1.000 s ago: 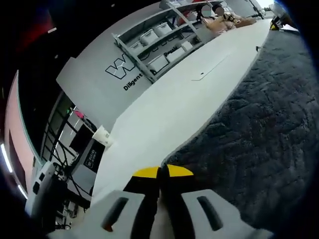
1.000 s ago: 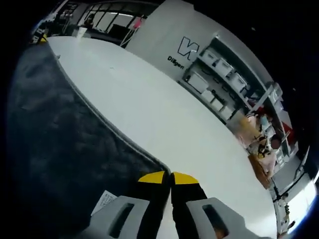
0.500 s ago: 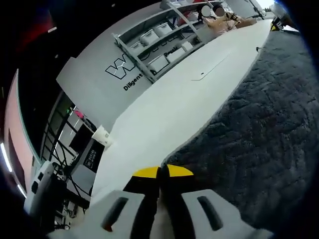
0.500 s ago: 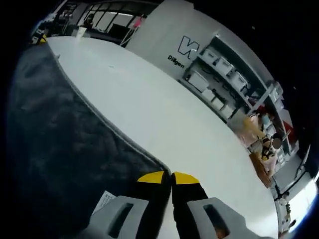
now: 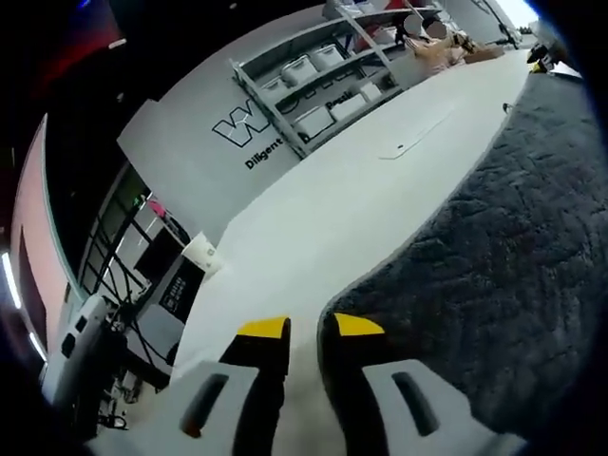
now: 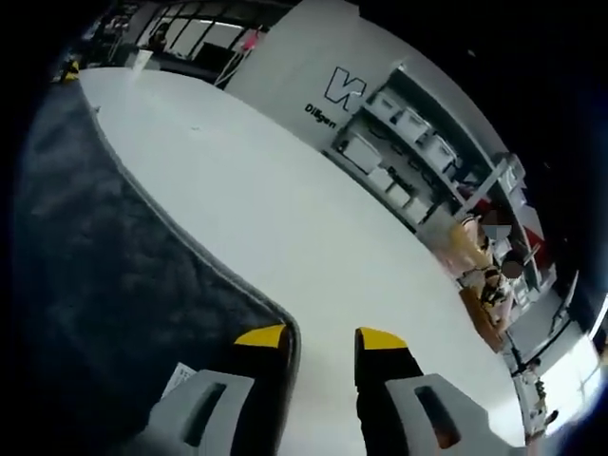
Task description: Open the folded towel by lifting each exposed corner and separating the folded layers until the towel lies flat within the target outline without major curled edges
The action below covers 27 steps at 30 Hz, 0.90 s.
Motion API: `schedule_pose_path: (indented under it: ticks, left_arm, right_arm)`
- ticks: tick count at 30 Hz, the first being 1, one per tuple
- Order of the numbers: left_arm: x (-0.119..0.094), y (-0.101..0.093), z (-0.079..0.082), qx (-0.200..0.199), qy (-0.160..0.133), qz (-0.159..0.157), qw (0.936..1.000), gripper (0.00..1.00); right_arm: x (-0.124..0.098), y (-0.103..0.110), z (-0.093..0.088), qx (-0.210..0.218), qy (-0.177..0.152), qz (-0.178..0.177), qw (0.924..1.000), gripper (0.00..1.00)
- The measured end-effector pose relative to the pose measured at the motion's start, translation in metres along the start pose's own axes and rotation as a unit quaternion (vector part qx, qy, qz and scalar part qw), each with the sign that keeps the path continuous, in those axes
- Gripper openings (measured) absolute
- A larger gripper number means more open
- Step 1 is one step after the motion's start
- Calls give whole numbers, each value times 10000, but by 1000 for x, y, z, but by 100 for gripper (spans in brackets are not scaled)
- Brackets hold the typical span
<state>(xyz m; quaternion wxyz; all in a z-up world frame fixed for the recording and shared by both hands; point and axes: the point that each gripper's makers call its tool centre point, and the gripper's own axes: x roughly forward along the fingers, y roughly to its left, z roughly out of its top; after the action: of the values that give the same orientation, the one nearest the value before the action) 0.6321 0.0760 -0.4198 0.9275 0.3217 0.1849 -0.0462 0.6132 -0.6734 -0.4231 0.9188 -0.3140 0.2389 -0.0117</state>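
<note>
**Both claws parted at the corners of the dark towel**

A long white bench (image 5: 332, 204) is seen stretching away toward 1 o'clock in the left gripper view and toward 4 o'clock in the right gripper view (image 6: 313, 247). A dark grey, deep-piled towel (image 5: 503, 247) is spread flat on it, covering the 3 to 5 o'clock part of the left gripper view and the 8 to 10 o'clock part of the right gripper view (image 6: 104, 275). A hemmed edge is seen along its border, ending in a rounded corner near each claw. A small white label (image 6: 178, 378) is seen on the towel at 7 o'clock in the right gripper view.

Beyond the bench a grey wall with a white logo (image 5: 237, 128) and shelving with white bins (image 5: 318, 81) are seen.

The left claw (image 5: 311, 328) is held with its yellow-tipped jaws slightly apart, nothing between them, the towel corner lying just beside the right jaw. The right claw (image 6: 320, 337) is parted wider, likewise gripping nothing, the towel corner lying against its left jaw.
</note>
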Motion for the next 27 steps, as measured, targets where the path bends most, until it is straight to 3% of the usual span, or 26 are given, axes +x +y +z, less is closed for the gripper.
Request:
schedule_pose_path:
  ticks: [4,12,15,18,23,27]
  left_arm:
    - [-3,6,1,-84,26,78,9999,27]
    - [-7,17,-8,-927,69,124,9956,40]
    - [-7,17,-8,-960,63,118,9953,44]
    - [-11,18,-10,-1492,90,17,9888,46]
    - [-16,14,-4,-1977,3,-138,9802,58]
    - [-21,10,2,-2224,-85,-257,9746,68]
  right_arm:
    - [-2,-9,-2,203,24,-150,9997,38]
    - [-11,-23,-7,636,121,-418,9970,59]
    - [-12,-24,-8,659,129,-432,9968,63]
    - [-19,-30,-10,973,128,-469,9941,68]
    - [-25,-36,-14,1251,218,-523,9905,82]
    - [-30,-39,-19,1487,301,-533,9870,87]
